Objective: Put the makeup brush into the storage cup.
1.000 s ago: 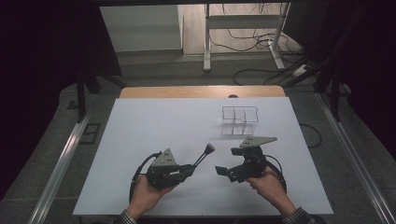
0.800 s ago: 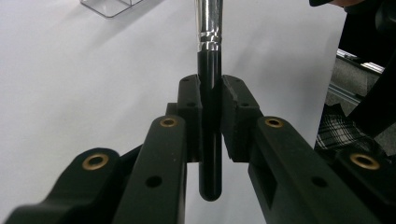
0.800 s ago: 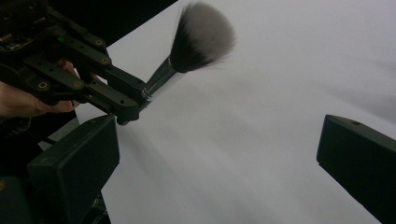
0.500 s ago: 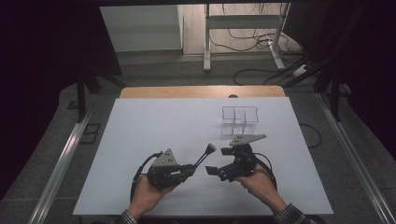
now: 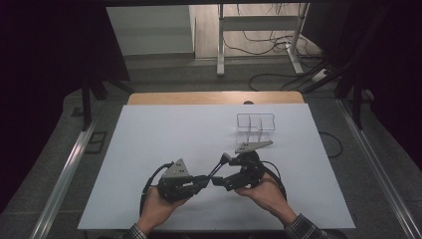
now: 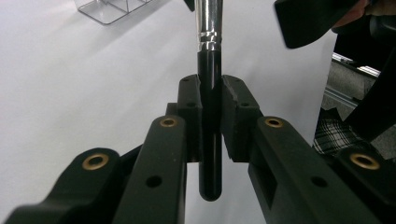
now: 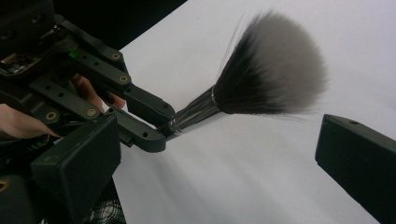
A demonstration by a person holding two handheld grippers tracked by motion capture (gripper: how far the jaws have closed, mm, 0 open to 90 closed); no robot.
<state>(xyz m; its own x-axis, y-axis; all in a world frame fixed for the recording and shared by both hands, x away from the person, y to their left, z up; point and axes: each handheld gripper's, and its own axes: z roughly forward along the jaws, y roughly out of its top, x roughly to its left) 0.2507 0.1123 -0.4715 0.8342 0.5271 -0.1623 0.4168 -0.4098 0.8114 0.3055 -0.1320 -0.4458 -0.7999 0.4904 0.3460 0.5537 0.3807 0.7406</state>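
A makeup brush (image 6: 209,140) with a black handle, silver ferrule and a fluffy grey-and-black head (image 7: 271,70) is clamped by its handle in my left gripper (image 6: 210,93), which is shut on it. In the high view the left gripper (image 5: 203,181) sits near the table's front, with the brush (image 5: 221,163) angled up and to the right. My right gripper (image 5: 224,172) stands open just right of it. Its own jaws (image 7: 219,163) stand wide apart, with the brush head in front of them and nothing touching. The left gripper (image 7: 161,123) appears at left there.
A clear plastic organizer (image 5: 255,124) with compartments stands at the back right of the white table (image 5: 164,129), also seen as the organizer (image 6: 112,7) at top left. A wooden edge (image 5: 214,97) runs along the far side. Cables trail from both grippers.
My right gripper has slid left toward the brush head, closing the gap to the left gripper. The left gripper and brush have stayed put.
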